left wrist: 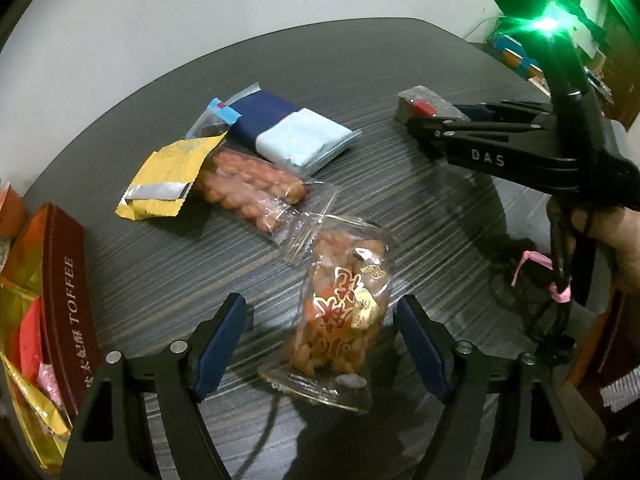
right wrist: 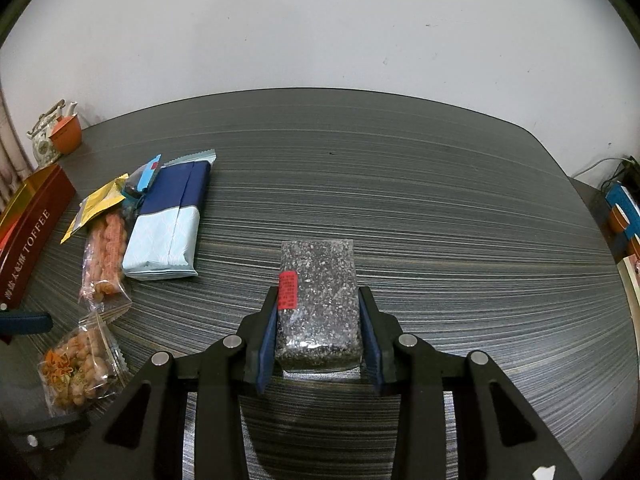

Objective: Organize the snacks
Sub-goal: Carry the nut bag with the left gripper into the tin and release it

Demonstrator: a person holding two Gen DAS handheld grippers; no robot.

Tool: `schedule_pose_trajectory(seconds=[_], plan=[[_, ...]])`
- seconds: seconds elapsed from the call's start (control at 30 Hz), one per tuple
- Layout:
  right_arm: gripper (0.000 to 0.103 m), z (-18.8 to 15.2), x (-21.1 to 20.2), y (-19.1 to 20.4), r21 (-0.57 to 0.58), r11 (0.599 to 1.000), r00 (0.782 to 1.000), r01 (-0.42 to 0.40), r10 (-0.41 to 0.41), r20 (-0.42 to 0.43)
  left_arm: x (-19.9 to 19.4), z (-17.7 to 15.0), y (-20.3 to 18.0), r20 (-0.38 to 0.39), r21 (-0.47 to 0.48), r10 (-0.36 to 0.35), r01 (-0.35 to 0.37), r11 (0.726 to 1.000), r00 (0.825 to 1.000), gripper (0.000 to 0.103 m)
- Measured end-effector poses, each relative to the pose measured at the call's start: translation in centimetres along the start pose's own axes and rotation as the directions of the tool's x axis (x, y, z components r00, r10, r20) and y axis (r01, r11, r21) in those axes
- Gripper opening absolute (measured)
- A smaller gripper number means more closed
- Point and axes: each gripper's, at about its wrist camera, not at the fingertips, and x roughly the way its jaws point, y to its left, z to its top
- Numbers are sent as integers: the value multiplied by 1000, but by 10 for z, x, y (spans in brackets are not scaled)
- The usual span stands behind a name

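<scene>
Nearest my left gripper [left wrist: 322, 344], a clear packet of fried nuggets with gold and red print [left wrist: 340, 312] lies on the dark striped surface [left wrist: 400, 80], right between the blue pads [left wrist: 222, 340]. My jaws stand apart there, with a gap showing on each side of the packet, so nothing is clamped. From the right wrist view the same packet [right wrist: 80, 364] sits at the near left corner.

My right gripper [right wrist: 318, 328] has its jaws drawn in on a speckled grey bar with a red label [right wrist: 318, 300]; both pads sit against its long sides, and the bar lies flat on the surface. In the left wrist view I see that gripper [left wrist: 412, 120] reaching in from the right, held by a hand [left wrist: 616, 248], with the bar's far end [left wrist: 424, 100] poking out past its tips.

A little further out lies a long clear pack of orange snacks [left wrist: 256, 188], touching the nugget packet's wrapper. A yellow foil sachet [left wrist: 168, 184] overlaps its left end. Beyond them is a navy and pale blue pack [left wrist: 296, 132], with a small clear wrapper with a blue tab [left wrist: 212, 120] at its left.

At the left edge stands a maroon toffee box [left wrist: 68, 288], with gold and red wrappers inside it. Farthest back, a teapot [right wrist: 44, 136] and an orange cup [right wrist: 66, 136] sit by the white wall [right wrist: 320, 20].
</scene>
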Motion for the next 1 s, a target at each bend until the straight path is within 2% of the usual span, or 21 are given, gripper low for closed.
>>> schedule_pose_trajectory(seconds=[0.1,0.23,0.3,0.63,1.0], plan=[[34,0,0,0,0,1000,1000,0,0,0,7,2,0,-13,3,-8,8,1000,1000,65],[34,0,0,0,0,1000,1000,0,0,0,7,3,4,-12,-17,-38,38,999,999,60],[34,0,0,0,0,1000,1000,-1,1,0,6,4,5,-2,-25,-36,36,999,999,45],[34,0,0,0,0,1000,1000,-1,1,0,-2,0,4,4,-44,-31,31,999,1000,42],[34,0,-1,0,0,1000,1000,-1,1,0,-41,-11,12,59,-76,-36,41,996,998,42]])
